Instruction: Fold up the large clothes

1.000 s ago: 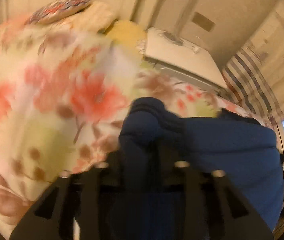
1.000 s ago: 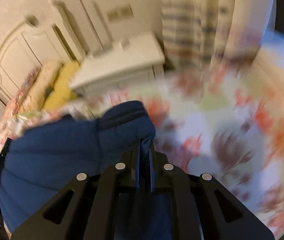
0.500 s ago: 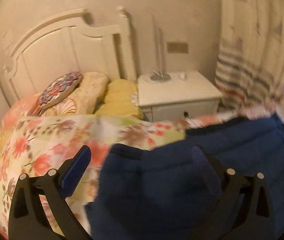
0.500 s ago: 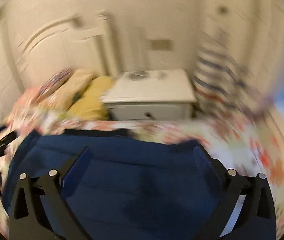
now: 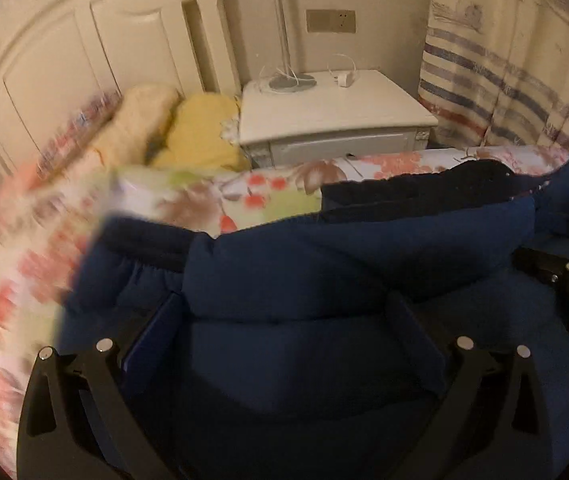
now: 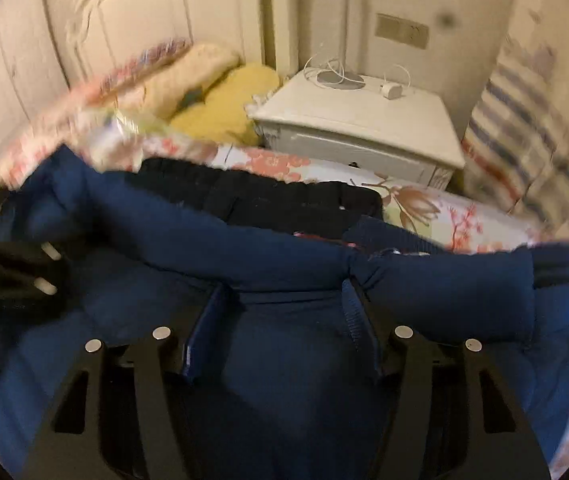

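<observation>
A large navy padded garment (image 5: pixel 356 264) lies folded on the floral bedspread (image 5: pixel 244 196), with its dark ribbed hem (image 5: pixel 424 188) at the far edge. My left gripper (image 5: pixel 284 320) is open, its jaws wide apart over a padded fold. The right gripper's body (image 5: pixel 564 280) shows at the right edge of the left wrist view. In the right wrist view the same garment (image 6: pixel 284 256) fills the lower half. My right gripper (image 6: pixel 284 312) is open over it, with cloth bulging between the jaws.
A white nightstand (image 5: pixel 336 120) with a lamp base and charger stands beyond the bed. Yellow and cream pillows (image 5: pixel 200 132) lie against the white headboard (image 5: pixel 64 60). A striped curtain (image 5: pixel 504 60) hangs at the right.
Both grippers were shut on the garment's edge one second ago. They have opened and let go, and now hover over the folded garment on the bed.
</observation>
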Demonstrator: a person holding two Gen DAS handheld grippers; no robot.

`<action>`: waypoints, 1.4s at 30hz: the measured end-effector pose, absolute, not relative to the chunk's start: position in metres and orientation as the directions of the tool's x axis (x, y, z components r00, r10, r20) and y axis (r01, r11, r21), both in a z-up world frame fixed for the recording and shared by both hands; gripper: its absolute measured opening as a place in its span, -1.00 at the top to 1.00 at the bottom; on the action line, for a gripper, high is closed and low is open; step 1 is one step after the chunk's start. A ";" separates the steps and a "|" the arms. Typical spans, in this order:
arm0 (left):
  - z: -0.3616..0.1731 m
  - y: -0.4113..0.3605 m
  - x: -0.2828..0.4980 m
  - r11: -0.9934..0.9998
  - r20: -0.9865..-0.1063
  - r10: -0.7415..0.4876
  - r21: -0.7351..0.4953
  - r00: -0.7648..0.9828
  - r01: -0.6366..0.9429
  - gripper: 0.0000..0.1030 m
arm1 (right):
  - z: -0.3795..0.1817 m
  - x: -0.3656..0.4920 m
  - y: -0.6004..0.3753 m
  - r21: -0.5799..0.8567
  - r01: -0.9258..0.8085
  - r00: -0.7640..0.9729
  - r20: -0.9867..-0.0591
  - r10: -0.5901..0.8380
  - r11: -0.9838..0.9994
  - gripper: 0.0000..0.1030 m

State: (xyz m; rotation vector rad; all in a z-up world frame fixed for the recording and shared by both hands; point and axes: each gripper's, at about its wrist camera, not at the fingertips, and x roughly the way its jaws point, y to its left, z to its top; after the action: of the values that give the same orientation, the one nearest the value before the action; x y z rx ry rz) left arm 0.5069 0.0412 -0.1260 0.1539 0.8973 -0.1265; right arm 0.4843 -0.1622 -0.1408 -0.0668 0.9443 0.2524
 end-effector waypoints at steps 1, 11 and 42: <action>-0.127 0.043 0.507 0.982 -0.785 -0.051 0.073 0.617 0.173 -0.96 | -0.142 0.482 -0.160 0.039 -0.244 0.565 -0.806 0.174 0.969 -0.09; -0.114 0.071 0.490 0.979 -0.770 -0.186 -0.092 0.610 0.183 -0.95 | -0.126 0.459 -0.177 0.126 -0.241 0.526 -0.816 0.238 0.962 -0.39; -0.138 0.200 0.275 0.909 -0.657 -0.414 -0.338 0.629 0.245 0.34 | -0.154 0.203 -0.306 0.182 -0.186 0.669 -0.696 0.260 0.966 0.11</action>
State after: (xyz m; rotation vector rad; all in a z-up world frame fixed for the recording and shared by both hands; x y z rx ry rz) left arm 0.2747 0.2004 -0.1375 -0.2258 0.8066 -0.3810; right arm 0.2031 -0.3065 -0.1535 0.0983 0.7992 0.2521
